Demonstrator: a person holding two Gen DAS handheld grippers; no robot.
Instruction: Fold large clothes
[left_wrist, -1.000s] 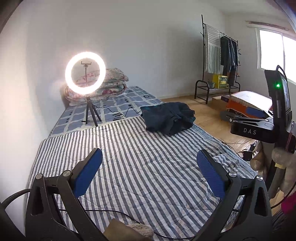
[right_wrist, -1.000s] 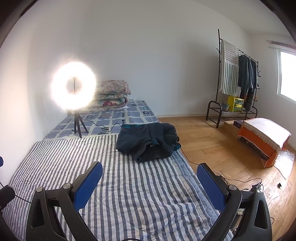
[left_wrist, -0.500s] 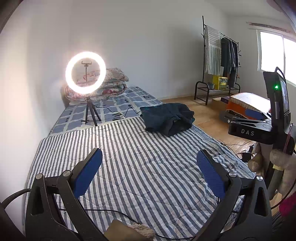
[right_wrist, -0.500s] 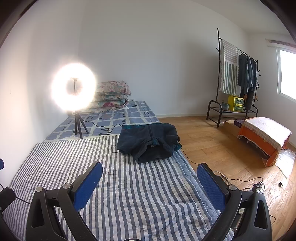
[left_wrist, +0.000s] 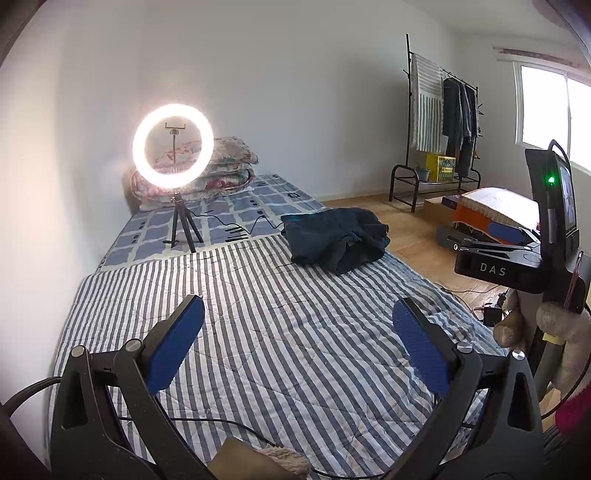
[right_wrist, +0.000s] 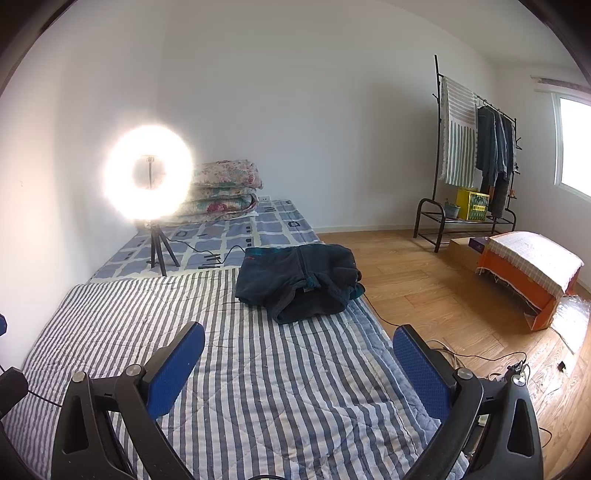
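Note:
A dark navy garment (left_wrist: 334, 238) (right_wrist: 301, 282) lies crumpled at the far right of a blue-and-white striped quilt (left_wrist: 258, 332) (right_wrist: 258, 387). My left gripper (left_wrist: 297, 345) hovers over the near part of the quilt, open, with nothing between its blue pads. My right gripper (right_wrist: 298, 363) is also open and empty, well short of the garment. The right gripper's body with a green light (left_wrist: 550, 221) shows at the right edge of the left wrist view.
A lit ring light on a tripod (left_wrist: 173, 147) (right_wrist: 149, 173) stands on the checked mattress, its cable trailing toward the garment. Folded floral blankets (right_wrist: 221, 195) sit behind it. A clothes rack (right_wrist: 476, 155) and an orange covered box (right_wrist: 528, 273) stand on the wood floor.
Both grippers have drifted slightly, so the view shifts a little. The garment lies as before, and both grippers stay open.

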